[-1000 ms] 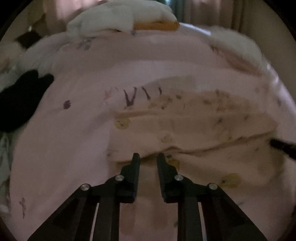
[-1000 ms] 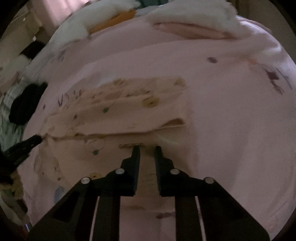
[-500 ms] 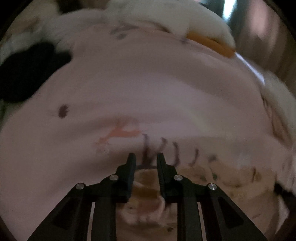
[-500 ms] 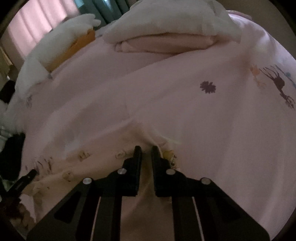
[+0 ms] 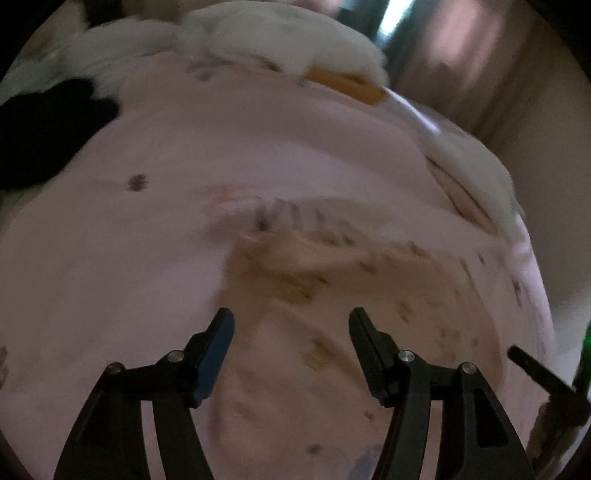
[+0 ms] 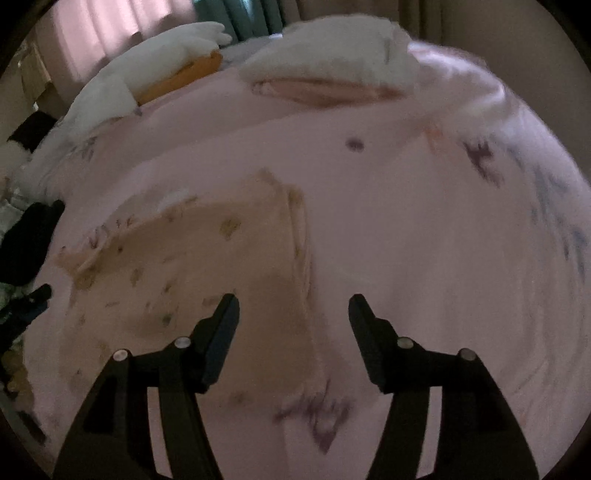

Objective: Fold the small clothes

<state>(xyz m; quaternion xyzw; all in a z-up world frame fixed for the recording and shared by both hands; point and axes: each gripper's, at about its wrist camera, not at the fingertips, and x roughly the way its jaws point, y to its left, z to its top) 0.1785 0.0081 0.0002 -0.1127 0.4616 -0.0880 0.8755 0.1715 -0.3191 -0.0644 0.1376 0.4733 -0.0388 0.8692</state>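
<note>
A small beige patterned garment point(image 5: 332, 288) lies folded over on the pink printed bedspread point(image 5: 129, 258). It also shows in the right wrist view point(image 6: 207, 266), with its folded right edge running down the middle. My left gripper point(image 5: 291, 321) is open and empty, above the garment's near left part. My right gripper point(image 6: 293, 306) is open and empty, above the garment's right edge. The right gripper's finger point(image 5: 535, 373) shows at the far right of the left wrist view. The left gripper's finger point(image 6: 33, 299) shows at the left edge of the right wrist view.
White pillows point(image 6: 332, 48) and an orange cushion point(image 6: 184, 77) lie at the head of the bed. Black clothing point(image 5: 40, 129) lies at the left edge; it also shows in the right wrist view point(image 6: 29, 240). Curtains point(image 6: 110, 22) hang behind.
Both grippers were shut on the garment's edge and carried it forward over itself. Both have now opened, let the garment go and pulled back above it.
</note>
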